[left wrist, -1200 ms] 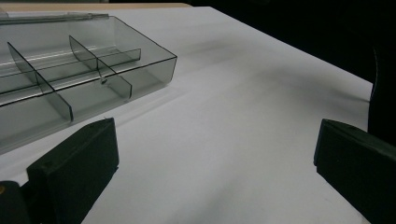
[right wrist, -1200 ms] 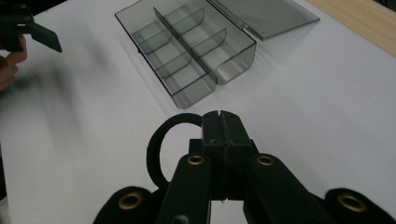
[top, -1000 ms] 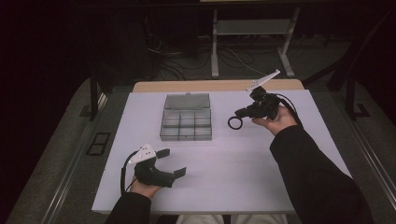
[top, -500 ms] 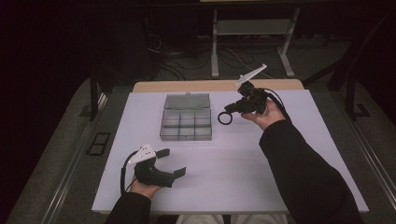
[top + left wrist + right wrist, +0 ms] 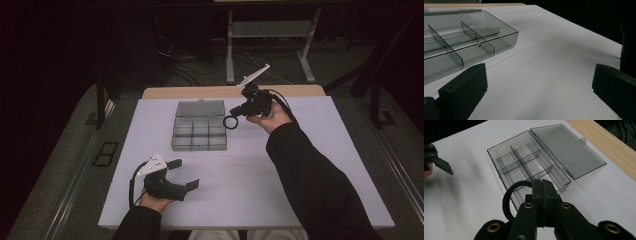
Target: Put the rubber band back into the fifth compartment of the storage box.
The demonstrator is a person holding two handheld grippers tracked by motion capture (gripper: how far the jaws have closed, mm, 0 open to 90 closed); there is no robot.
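Note:
A clear grey compartment box lies on the white table with its lid folded open at the back. My right gripper hovers just right of the box, shut on a black ring that hangs from its tips. In the right gripper view the shut jaws pinch the ring above the box and its dividers. My left gripper rests low near the front left, open and holding nothing. In its own view the left gripper has wide jaws, with the box ahead to the left.
A wooden strip runs along the table's far edge. Beyond it stand a metal frame and cables on the dark floor. The right sleeve crosses the table's front right. The left gripper appears at the left edge of the right gripper view.
My right gripper has carried the black ring leftward, from the table's right side to just beside the box. The left gripper has stayed put.

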